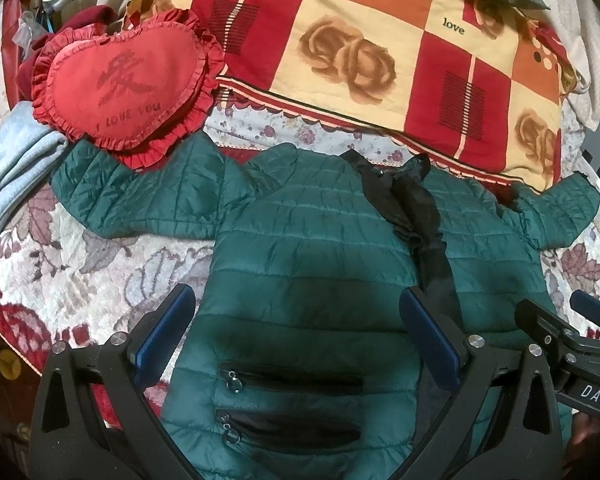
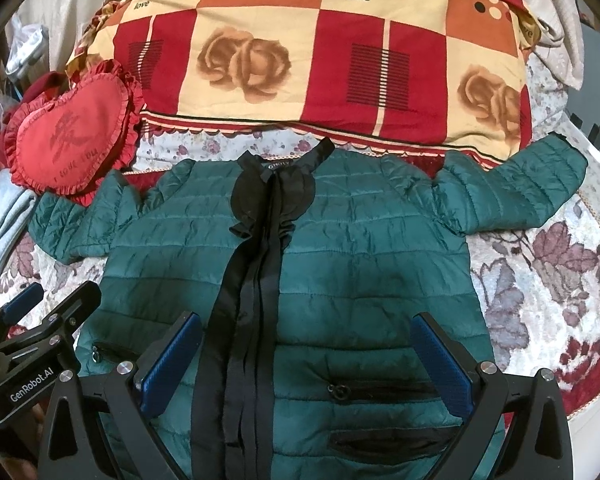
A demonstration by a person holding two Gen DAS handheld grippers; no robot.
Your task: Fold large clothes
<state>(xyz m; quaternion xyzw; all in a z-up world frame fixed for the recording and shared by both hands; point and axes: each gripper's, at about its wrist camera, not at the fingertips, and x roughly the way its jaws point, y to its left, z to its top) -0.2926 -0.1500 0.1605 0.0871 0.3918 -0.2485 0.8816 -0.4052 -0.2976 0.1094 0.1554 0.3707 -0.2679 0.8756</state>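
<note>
Dark green quilted puffer jacket lying flat, front up, on the bed with the floral cream-and-maroon bedspread; both sleeves spread outward, the collar pointing away from me. A black zipper placket runs down the middle of the jacket, closed as far as I can see. Zippered pockets with black trim sit on the lower front panels.

My left claw hovers over the jacket's left front panel, blue-padded fingers set wide apart, nothing between them. My right claw hovers over the right front panel beside the placket, fingers likewise spread wide and gripping nothing. Each claw appears at the edge of the other's view, side by side.

Beyond the collar lies a folded quilt in red, orange and cream squares with rose prints and the word "love". A red heart-shaped frilled cushion overlaps the tip of the jacket's left sleeve. A pale grey garment lies at the far left.
</note>
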